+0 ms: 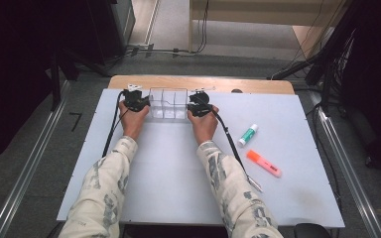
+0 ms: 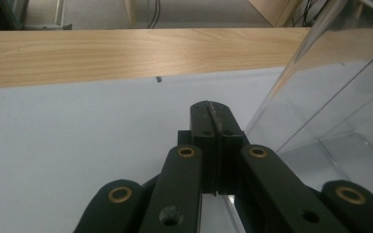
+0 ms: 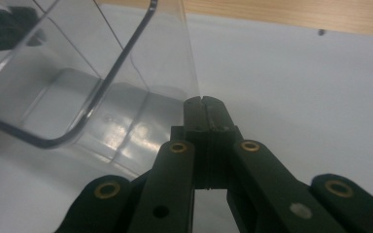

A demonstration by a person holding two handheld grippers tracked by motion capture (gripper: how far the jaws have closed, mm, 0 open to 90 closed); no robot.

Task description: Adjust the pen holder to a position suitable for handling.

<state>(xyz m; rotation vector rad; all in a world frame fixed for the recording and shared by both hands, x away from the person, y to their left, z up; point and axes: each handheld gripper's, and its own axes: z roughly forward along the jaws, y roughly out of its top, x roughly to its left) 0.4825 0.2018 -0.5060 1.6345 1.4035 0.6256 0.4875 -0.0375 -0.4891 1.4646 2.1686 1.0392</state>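
clear divided box (image 1: 168,103) sits at the far middle of the worktop (image 1: 178,163), the left tool (image 2: 214,114) and right tool (image 3: 205,109) each clamped on an end wall; lift both ends evenly, keeping it level.

No lettering, brand, number or sign can be read anywhere on the table. The green-and-white glue stick (image 1: 248,135), at about four o'clock from the clear plastic organiser (image 1: 168,104), carries a printed label, but it is too small and blurred to make out. The orange highlighter (image 1: 263,163), at five o'clock from the glue stick, shows a dark band near one end with no legible characters. The patterned sleeves of the person bear marks that do not resolve into letters. The black jaws in both gripper views carry brass rivets and no markings.
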